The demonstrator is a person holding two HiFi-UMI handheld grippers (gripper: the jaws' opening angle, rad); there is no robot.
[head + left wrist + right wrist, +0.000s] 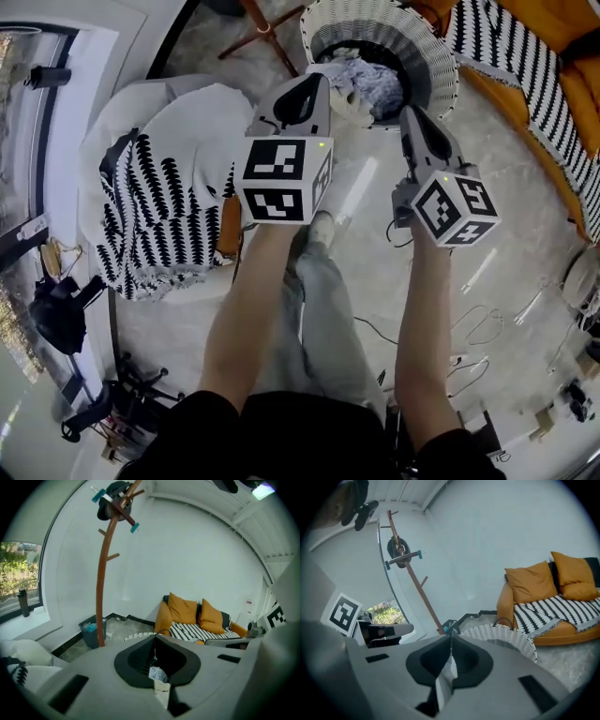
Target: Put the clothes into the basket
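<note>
A white wicker basket [433, 49] stands on the floor ahead of me, with blue-white clothes [375, 80] piled inside and a pale garment [352, 105] draped at its near rim. My left gripper [319, 77] hovers just short of that rim, jaws shut with nothing between them [154, 638]. My right gripper [410, 111] sits at the basket's near right edge, also shut and empty [451, 637]. The basket's rim [506, 634] shows just beyond the right jaws. A black-and-white patterned cloth [159, 202] lies on a white cushion seat to the left.
An orange sofa with a striped throw [511, 52] runs along the right. A wooden coat stand [101, 573] and a dark bin [91, 632] stand by the wall. Cables [473, 328] trail on the floor. The person's legs and shoe [322, 230] are below the grippers.
</note>
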